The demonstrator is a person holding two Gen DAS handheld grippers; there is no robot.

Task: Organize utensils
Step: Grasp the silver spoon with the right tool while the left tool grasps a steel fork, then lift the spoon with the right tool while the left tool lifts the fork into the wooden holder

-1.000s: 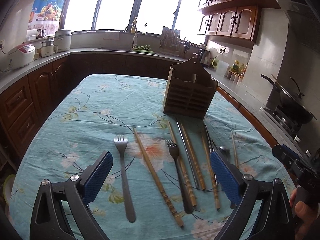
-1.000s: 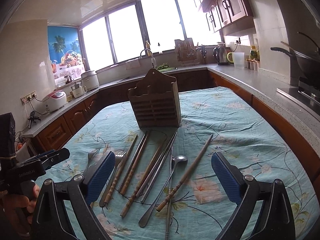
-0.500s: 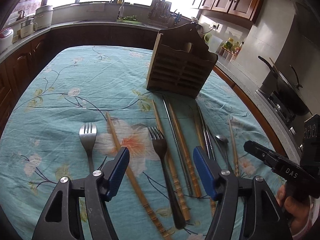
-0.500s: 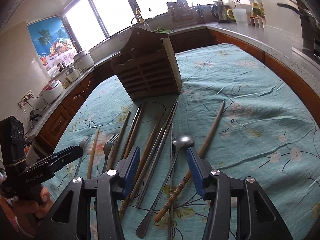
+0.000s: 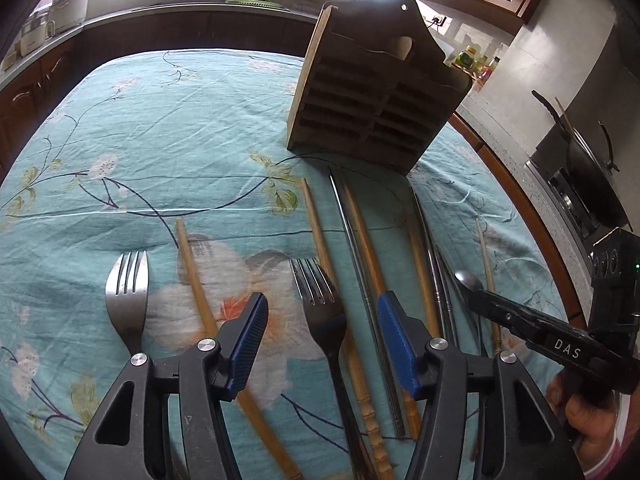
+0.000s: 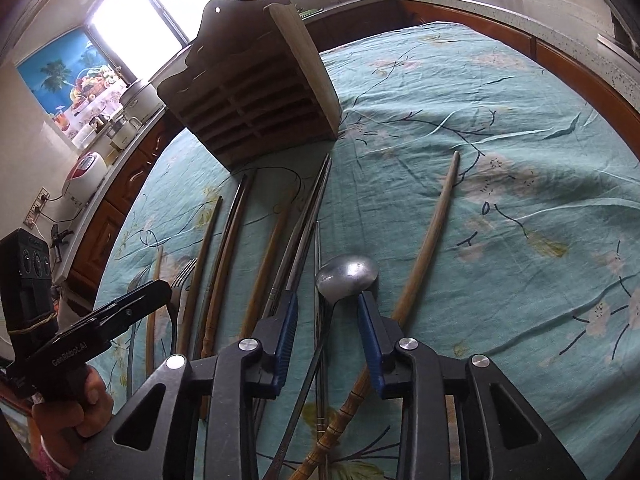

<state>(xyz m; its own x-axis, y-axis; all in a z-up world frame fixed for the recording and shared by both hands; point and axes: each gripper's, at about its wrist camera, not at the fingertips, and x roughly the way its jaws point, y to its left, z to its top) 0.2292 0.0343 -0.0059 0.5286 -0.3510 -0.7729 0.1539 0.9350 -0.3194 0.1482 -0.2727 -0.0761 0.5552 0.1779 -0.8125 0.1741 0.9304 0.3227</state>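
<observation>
Step in hand: both tools are over the spread of utensils, each lining up a first pick; nothing is lifted yet.
Left tool (image 5: 322, 332): jaws closing, about half open, either side of the dark fork (image 5: 320, 300); the pads do not look to touch it yet.
Right tool (image 6: 328, 330): jaws closing, fairly narrow, straddling the neck of the spoon (image 6: 347, 274); I judge no firm grip yet.
Where things lie: fork at lower centre of the left view, spoon at centre of the right view, both flat on the worktop (image 5: 160, 140).
Long axis: fork tines and spoon bowl both point up-frame toward the wooden holder (image 5: 372, 108); the handles run back under the tools.
Next move calls for: finishing the squeeze on a thin flat handle, then lifting and tipping it upright to drop into the holder.
</observation>
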